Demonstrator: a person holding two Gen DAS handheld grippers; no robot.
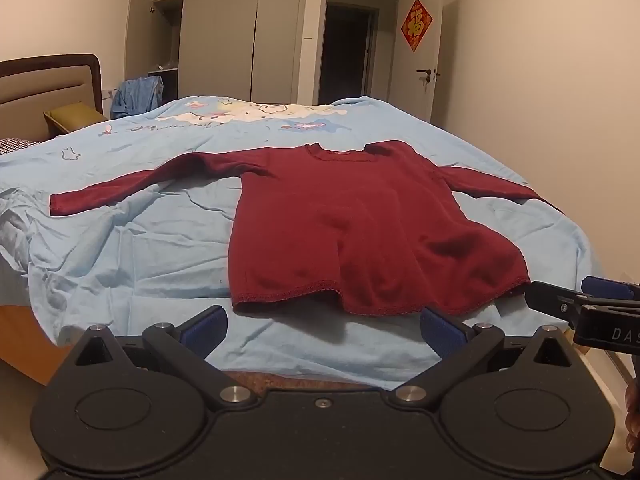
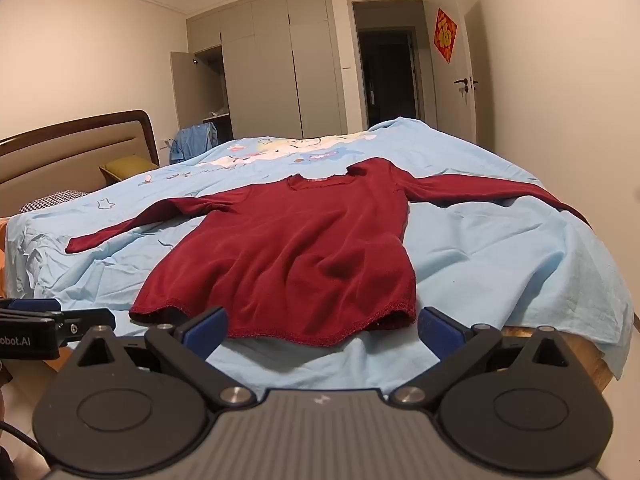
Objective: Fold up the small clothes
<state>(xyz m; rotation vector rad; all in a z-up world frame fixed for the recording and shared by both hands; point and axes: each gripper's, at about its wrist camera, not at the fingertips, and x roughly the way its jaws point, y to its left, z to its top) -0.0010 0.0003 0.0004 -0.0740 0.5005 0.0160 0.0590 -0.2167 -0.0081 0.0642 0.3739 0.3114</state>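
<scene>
A dark red long-sleeved top (image 1: 360,224) lies flat and spread out on the light blue bed sheet (image 1: 140,248), sleeves out to both sides, neck away from me, hem toward me. It also shows in the right wrist view (image 2: 288,256). My left gripper (image 1: 322,330) is open and empty, just short of the hem near the bed's front edge. My right gripper (image 2: 322,330) is open and empty, also just in front of the hem. The right gripper shows at the right edge of the left wrist view (image 1: 592,300), and the left gripper shows at the left edge of the right wrist view (image 2: 52,320).
The bed has a brown headboard (image 1: 48,80) at the left, with a yellow-green pillow (image 1: 76,114) beside it. A blue garment (image 1: 138,96) hangs near an open wardrobe (image 1: 224,40). A dark doorway (image 1: 348,52) and a door with a red decoration (image 1: 416,24) stand behind.
</scene>
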